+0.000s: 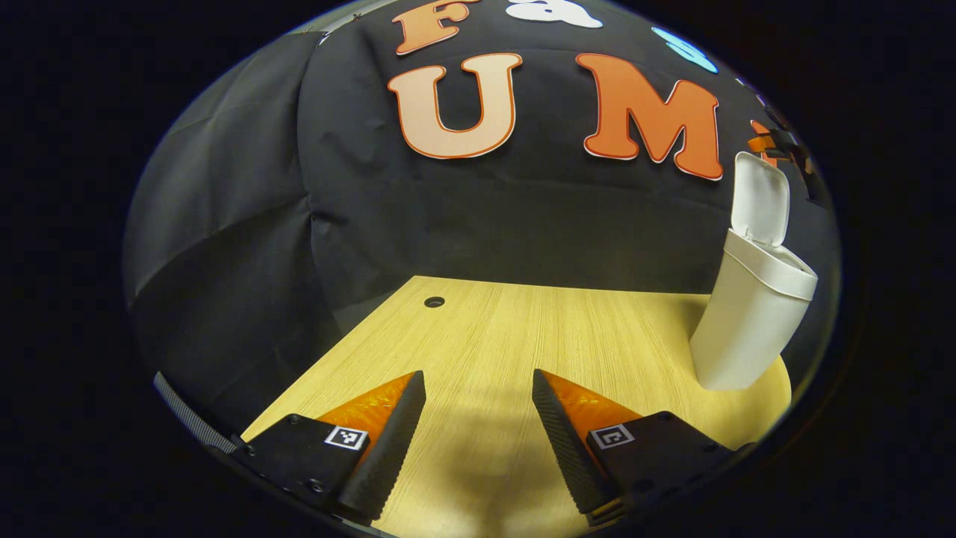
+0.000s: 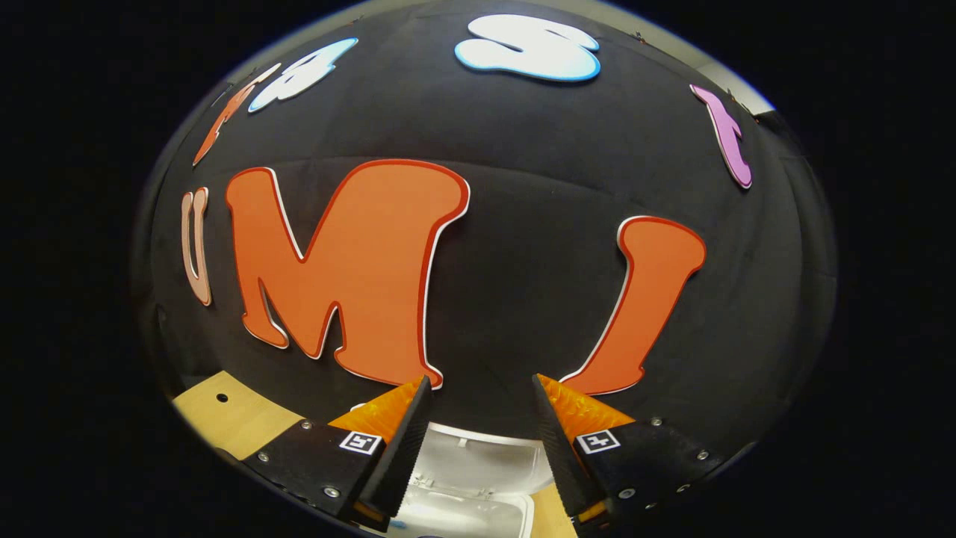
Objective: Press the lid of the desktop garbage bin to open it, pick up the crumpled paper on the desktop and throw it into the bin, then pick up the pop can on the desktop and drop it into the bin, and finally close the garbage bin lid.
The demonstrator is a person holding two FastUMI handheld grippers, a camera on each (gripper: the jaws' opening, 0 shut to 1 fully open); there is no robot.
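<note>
left gripper [image 1: 478,418] open, empty over the desk [image 1: 485,336] | right gripper [image 2: 478,426] open, empty just above the garbage bin [image 1: 750,314] mouth | lid [image 1: 760,198] raised upright at far right | lid judged light, stiff, hinged plastic; best pushed near its free top edge

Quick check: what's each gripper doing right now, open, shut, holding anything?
Left gripper: open, empty, above the table.
Right gripper: open, empty, above the bin with its raised lid.
</note>
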